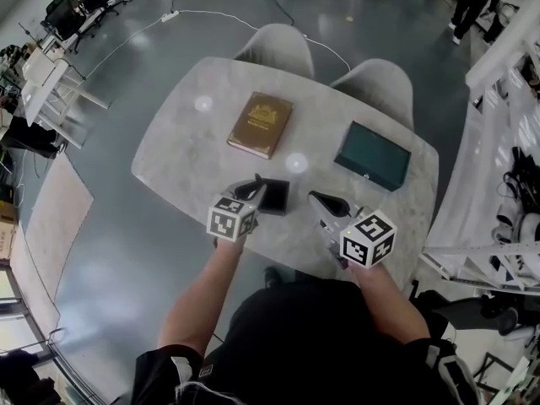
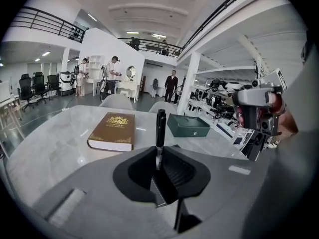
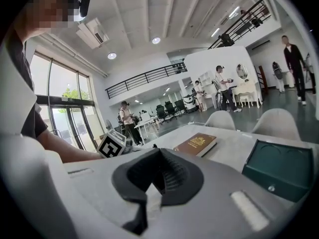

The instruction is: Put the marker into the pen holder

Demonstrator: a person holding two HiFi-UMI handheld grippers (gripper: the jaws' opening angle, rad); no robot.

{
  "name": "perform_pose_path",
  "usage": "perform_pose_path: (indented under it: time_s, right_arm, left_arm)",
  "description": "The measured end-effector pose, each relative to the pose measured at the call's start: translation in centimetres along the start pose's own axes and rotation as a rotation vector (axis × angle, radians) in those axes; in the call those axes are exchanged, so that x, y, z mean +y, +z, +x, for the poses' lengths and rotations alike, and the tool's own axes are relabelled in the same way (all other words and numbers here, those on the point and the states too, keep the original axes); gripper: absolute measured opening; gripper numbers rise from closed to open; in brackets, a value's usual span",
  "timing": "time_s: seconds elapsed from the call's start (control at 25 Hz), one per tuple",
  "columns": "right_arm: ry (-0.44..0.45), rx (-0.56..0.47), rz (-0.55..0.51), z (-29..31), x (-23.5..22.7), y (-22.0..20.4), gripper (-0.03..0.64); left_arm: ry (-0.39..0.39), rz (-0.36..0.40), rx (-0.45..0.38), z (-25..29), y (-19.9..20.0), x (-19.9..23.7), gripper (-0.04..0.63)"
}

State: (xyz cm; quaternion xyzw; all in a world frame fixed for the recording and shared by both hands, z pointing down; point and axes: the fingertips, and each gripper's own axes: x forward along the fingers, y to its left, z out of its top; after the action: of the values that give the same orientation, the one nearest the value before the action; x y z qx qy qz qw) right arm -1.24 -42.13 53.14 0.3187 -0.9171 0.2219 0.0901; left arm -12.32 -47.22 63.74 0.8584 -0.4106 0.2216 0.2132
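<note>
My left tongs [image 2: 158,151] are clamped on the marker [image 2: 160,126] – a black one, standing nearly upright, its lower end pinched between the pads and the rest poking up above them. From my head I see these tongs over the near part of the table [image 1: 186,142], their tips right at the left edge of the pen holder [image 1: 274,197], a small square black cup that stands between my two tools. The marker itself is too small to make out from up there, so I cannot tell whether it hangs over the opening or just beside it; it is in my grip, not in the cup. My right tongs [image 3: 159,152] are closed, pads together with nothing between them, and they sit to the right of the holder, apart from it and pointing toward the far left. Farther off lie a brown book [image 1: 260,124] with a gold design on its cover – far and a little left of the holder – and a dark green box [image 1: 373,155] to the far right, well apart from the book. Two pale chairs [image 1: 278,47] stand against the table's far side.
</note>
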Motion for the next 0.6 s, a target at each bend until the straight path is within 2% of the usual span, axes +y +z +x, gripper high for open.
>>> perform_pose_path:
  time_s: [0.24, 0.6]
  right_arm:
    - [-0.003, 0.004, 0.005, -0.6, -0.3, -0.2, 0.002]
    - [-0.009, 0.014, -0.01, -0.8, -0.1, -0.5, 0.002]
  left_arm:
    - [0.038, 0.006, 0.044, 0.5, -1.1, 0.8, 0.054]
    - [0.034, 0.041, 0.07, 0.9, -1.9, 1.2, 0.054]
